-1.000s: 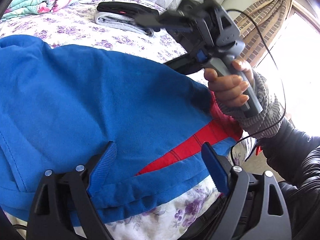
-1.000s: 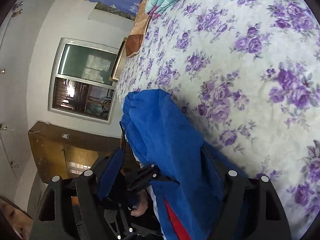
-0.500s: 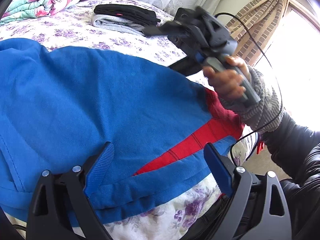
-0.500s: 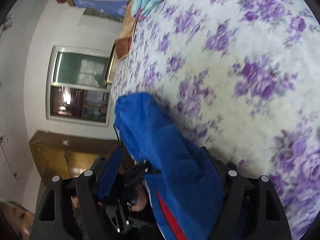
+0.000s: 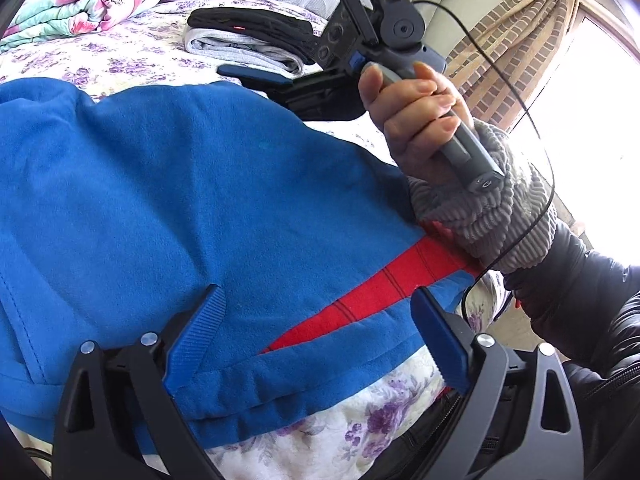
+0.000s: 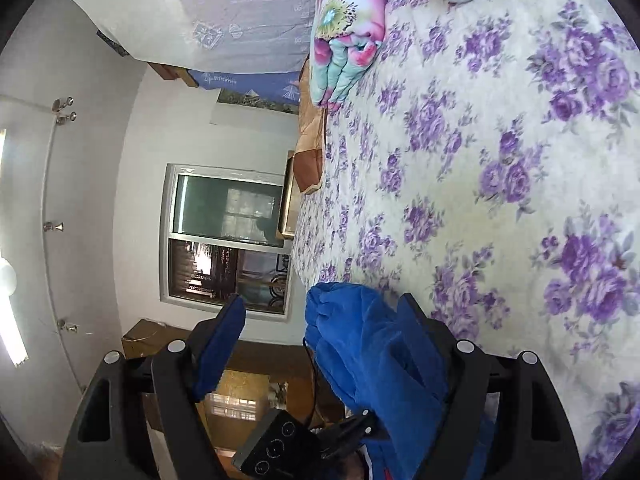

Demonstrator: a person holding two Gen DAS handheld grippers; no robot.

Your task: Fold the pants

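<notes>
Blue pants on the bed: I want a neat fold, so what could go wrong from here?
The left tool stands open over the blue pants, gripping nothing, so the fold may slump. The right tool, also open, has bunched cloth against one finger and could drag it. Its cable might snag.

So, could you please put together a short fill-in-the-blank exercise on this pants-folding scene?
1. The blue pants carry a stripe coloured ____.
2. The bedsheet is printed with ____ flowers.
3. The folded black garment lies on top of a folded ____ one.
4. The pads of the left gripper stand wide ____ over the pants.

Missing words: red; purple; grey; open
</notes>
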